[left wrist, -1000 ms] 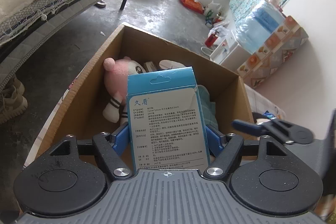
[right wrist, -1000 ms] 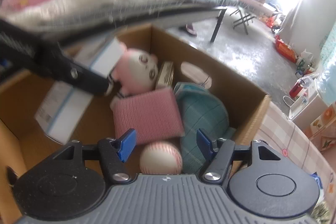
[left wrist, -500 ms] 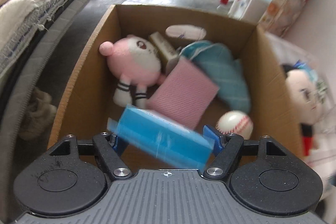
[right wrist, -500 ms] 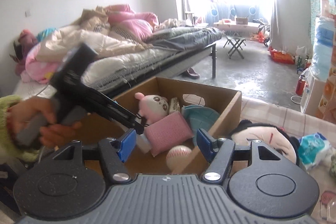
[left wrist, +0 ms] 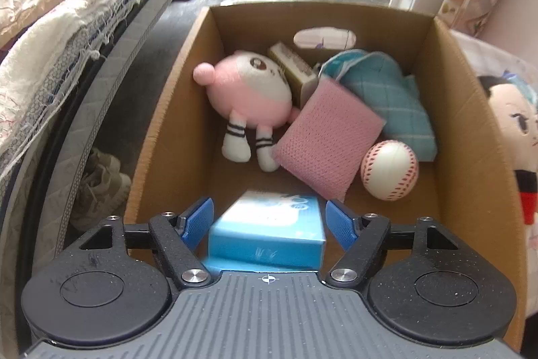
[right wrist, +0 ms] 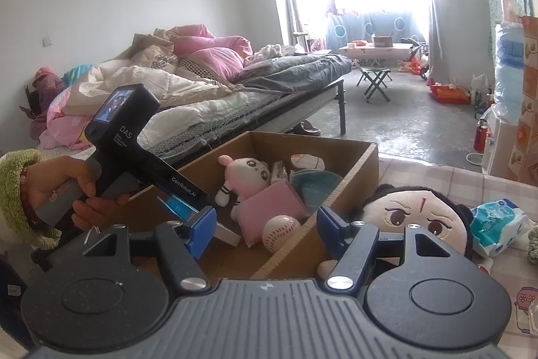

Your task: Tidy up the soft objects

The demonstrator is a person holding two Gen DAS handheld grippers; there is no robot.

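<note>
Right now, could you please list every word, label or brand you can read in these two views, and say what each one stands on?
"DAS": on the black body of the left gripper, seen from the right wrist; the smaller lines under it are too small to read.
"GenRoboLAI", as best I can read it: along the same gripper's arm.
Blue box: print too blurred to read.
Small beige box: print too small to read.

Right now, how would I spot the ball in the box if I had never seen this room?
Find the open cardboard box beside the bed. Inside, along the wall away from the bed, the ball lies between a pink knitted pad and a teal checked cloth. It is the only round thing there, white with red stitching like a baseball.
</note>
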